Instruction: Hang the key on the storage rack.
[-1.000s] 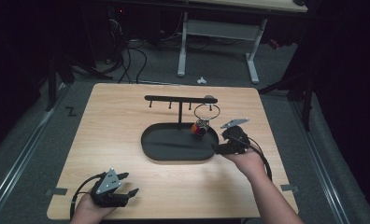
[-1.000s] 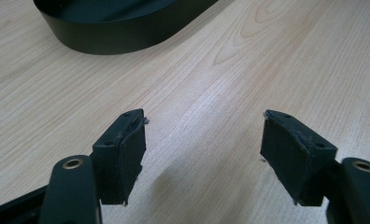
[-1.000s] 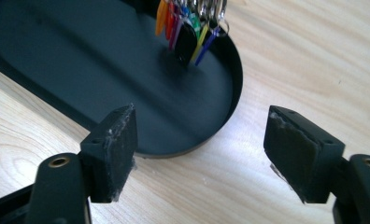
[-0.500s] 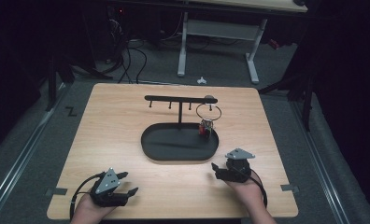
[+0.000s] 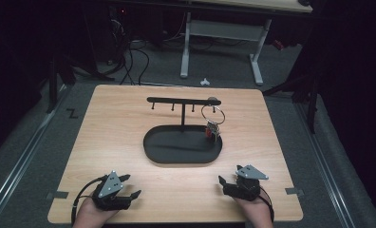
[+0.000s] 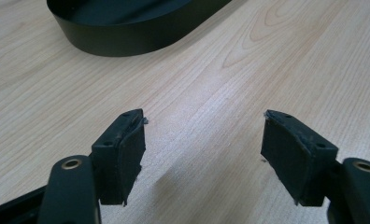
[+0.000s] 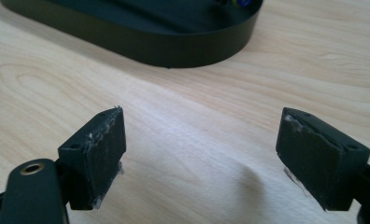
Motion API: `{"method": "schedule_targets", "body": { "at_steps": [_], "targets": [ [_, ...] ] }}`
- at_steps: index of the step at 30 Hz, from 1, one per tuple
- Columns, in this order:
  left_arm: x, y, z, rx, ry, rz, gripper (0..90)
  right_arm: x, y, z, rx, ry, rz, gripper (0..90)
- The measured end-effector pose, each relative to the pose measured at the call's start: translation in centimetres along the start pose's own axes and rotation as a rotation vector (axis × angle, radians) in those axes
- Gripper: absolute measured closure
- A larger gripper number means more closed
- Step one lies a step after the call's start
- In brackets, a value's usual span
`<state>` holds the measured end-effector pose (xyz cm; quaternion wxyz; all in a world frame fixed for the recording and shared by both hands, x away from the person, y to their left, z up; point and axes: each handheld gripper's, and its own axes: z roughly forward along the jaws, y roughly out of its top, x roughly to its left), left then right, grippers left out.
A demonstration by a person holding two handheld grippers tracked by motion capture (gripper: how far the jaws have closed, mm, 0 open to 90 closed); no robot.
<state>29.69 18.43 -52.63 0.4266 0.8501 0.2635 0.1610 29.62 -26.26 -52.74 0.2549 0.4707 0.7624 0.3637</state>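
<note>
- The left gripper (image 5: 129, 186) sits low at the near left edge of the wooden table (image 5: 115, 123), held in the person's left hand (image 5: 89, 216); its jaws stand wide apart with nothing between them, bare wood showing in the gap in the left gripper view (image 6: 202, 154).
- The right gripper (image 5: 230, 178) rests at the near right edge, held in the right hand (image 5: 252, 211); its jaws are likewise spread, gripping nothing, with only tabletop between them in the right gripper view (image 7: 199, 154).
- A cable (image 5: 77, 202) loops off the left gripper beside the wrist.
- Past both grippers, at the table's middle, lies a black oval tray (image 5: 153, 147), well apart from either; its dark wall crosses the top of both gripper views (image 6: 127, 44) (image 7: 174, 49).
- A black T-shaped rack (image 5: 182, 100) rises from the tray, with small pegs under its crossbar.
- A metal key ring (image 5: 212, 113) hangs from the right end of the crossbar, with a small red and grey tag (image 5: 211, 130) dangling over the tray's right end.
- Beyond the table, a desk frame (image 5: 221, 42) stands on the grey floor.
</note>
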Motion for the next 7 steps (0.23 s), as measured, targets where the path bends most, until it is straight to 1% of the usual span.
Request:
{"method": "schedule_targets", "body": {
  "at_steps": [1,2,3,4,6,7],
  "targets": [
    [0.06,-0.02,-0.03,-0.001,0.001,0.000,30.7,0.18,0.04,0.08,-0.002,-0.002,-0.010,16.4],
    [0.06,-0.02,-0.03,-0.001,0.001,0.000,30.7,0.18,0.04,0.08,-0.002,-0.002,-0.010,16.4],
    [0.17,-0.02,-0.10,0.000,0.001,-0.003,30.7,0.32,0.12,0.15,-0.003,-0.005,-0.023,16.4],
    [0.28,0.00,-0.21,-0.010,-0.001,-0.012,30.7,0.54,0.21,0.21,-0.002,-0.009,-0.029,16.3],
    [0.26,0.01,-0.25,-0.014,-0.001,-0.012,30.7,0.58,0.22,0.22,0.000,-0.009,-0.027,16.3],
    [0.22,0.03,-0.27,-0.014,0.000,-0.006,30.8,0.58,0.16,0.24,-0.002,-0.007,-0.017,16.3]
  ]
}}
